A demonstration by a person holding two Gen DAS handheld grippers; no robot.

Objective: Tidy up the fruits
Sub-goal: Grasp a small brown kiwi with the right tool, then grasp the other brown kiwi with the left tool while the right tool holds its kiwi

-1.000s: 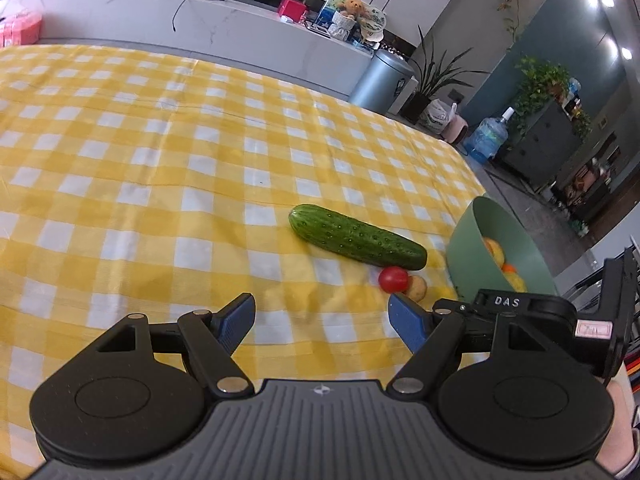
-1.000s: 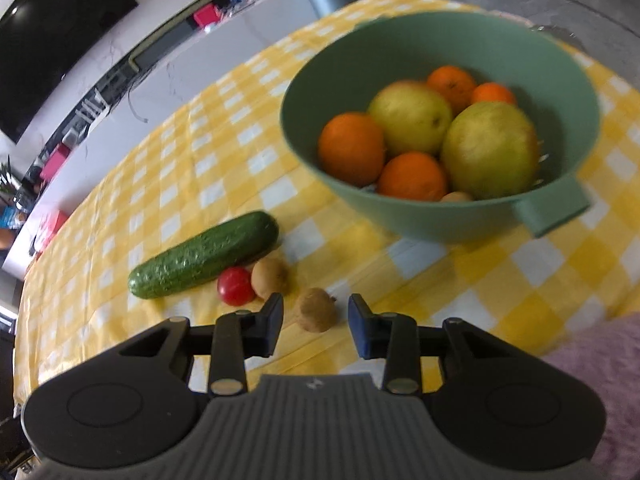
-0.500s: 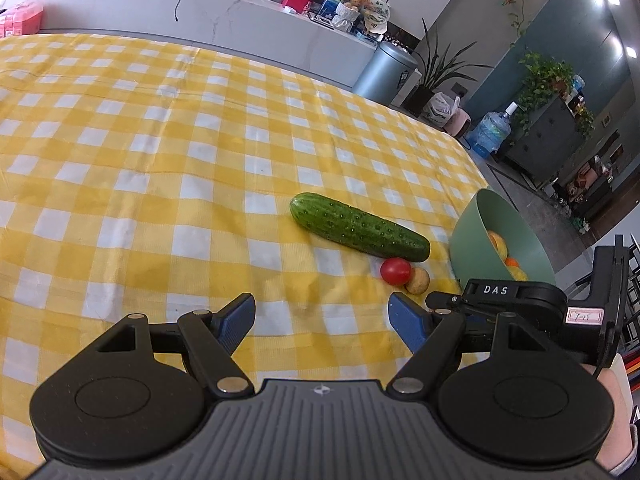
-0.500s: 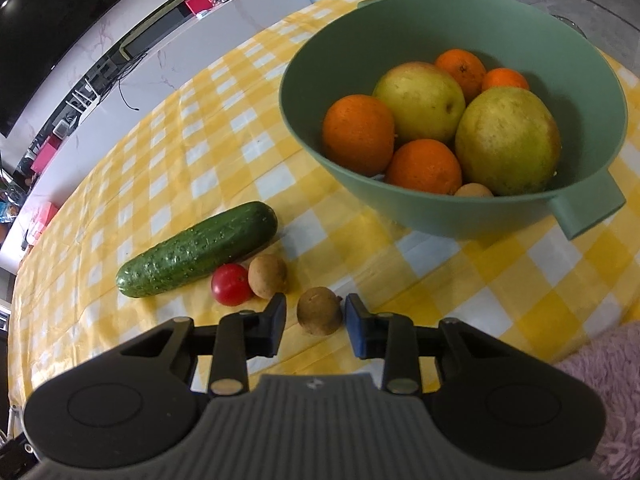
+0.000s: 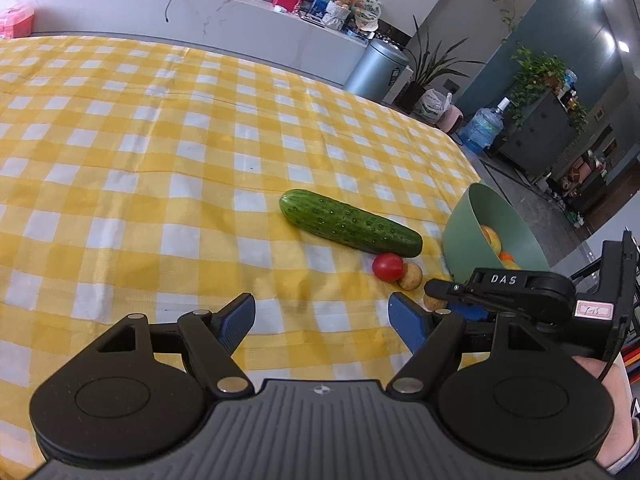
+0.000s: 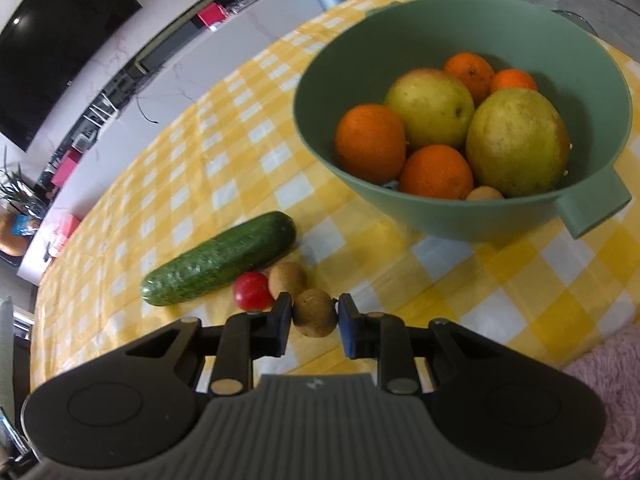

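1. On the yellow-checked surface [image 6: 460,276]: one cucumber [image 6: 218,260], one cherry tomato [image 6: 253,290], two small brown fruits.
2. First brown fruit [image 6: 314,313] clamped between the blue-padded fingers [image 6: 352,326] of the right gripper [image 6: 313,326], both pads pressed against its sides, low over the cloth.
3. Second brown fruit [image 6: 287,279] just behind the first, touching the tomato, close to the cucumber's near end.
4. One green bowl [image 6: 440,216] with a side handle, well apart from the cucumber, up and to the right in the right wrist view.
5. Inside the bowl: four oranges [image 6: 370,144], two large yellow-green fruits [image 6: 516,142], one small brown fruit [image 6: 484,193] barely showing above the near rim.
6. Left gripper [image 5: 322,320] hovering above bare cloth, fingers [image 5: 238,320] spread wide, nothing between them.
7. From the left wrist view: cucumber [image 5: 350,223], tomato [image 5: 387,267] and one brown fruit [image 5: 411,276] ahead, bowl [image 5: 460,240] to the right, right gripper's black body [image 5: 516,292] low beside them.
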